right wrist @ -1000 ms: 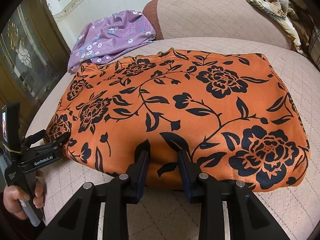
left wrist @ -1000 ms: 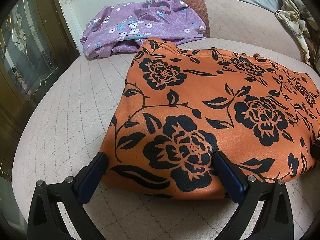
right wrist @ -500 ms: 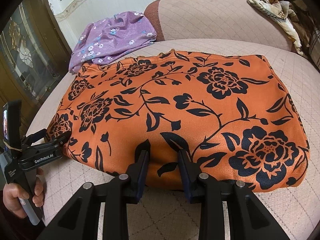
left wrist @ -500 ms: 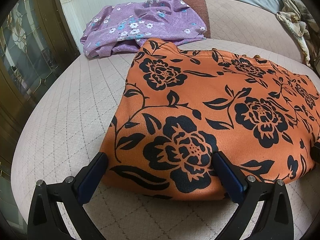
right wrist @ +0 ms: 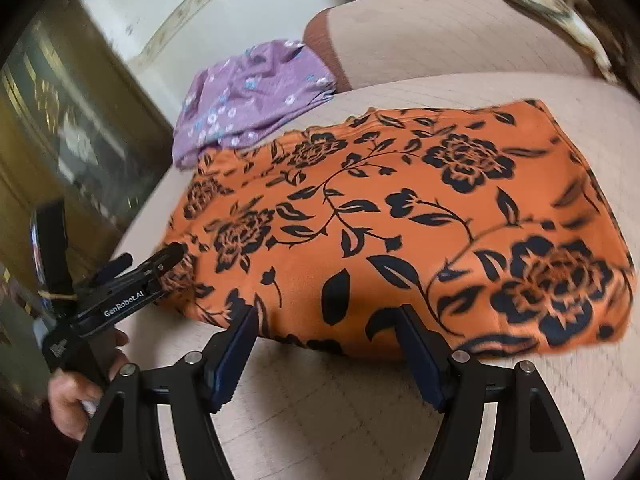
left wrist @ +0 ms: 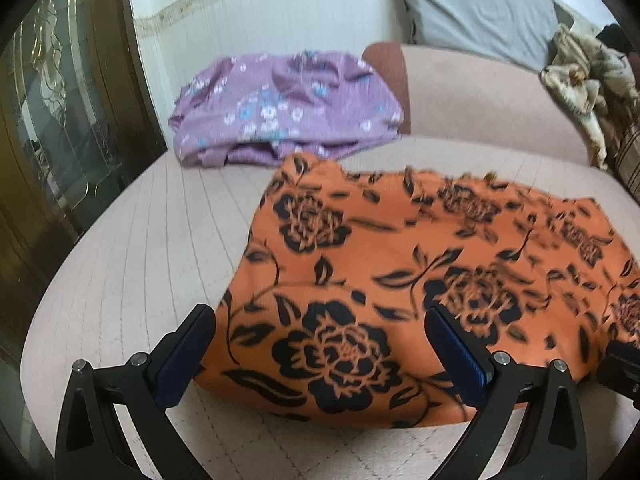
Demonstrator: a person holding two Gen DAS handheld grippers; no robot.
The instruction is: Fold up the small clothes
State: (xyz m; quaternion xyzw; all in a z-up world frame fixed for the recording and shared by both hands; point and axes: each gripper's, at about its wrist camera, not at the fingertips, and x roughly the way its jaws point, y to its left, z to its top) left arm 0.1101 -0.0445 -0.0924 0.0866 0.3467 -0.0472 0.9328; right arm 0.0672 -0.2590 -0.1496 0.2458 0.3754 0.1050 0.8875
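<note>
Sofa seat (right wrist: pixel 320 408), orange garment (right wrist: pixel 400 216) between right gripper (right wrist: pixel 326 344) fingers

Quilted pink sofa seat (left wrist: pixel 132 264), folded orange floral garment (right wrist: pixel 400 208), purple floral garment (left wrist: pixel 288 108)

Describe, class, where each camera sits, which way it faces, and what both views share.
Left wrist: on the left gripper, looking down at the orange floral garment's left end; its own open fingers show.
Right wrist: on the right gripper, facing the garment's near edge; its jaws have just opened, off the cloth; a hand shows.
Shared: the garment, purple floral garment, quilted sofa seat.
</note>
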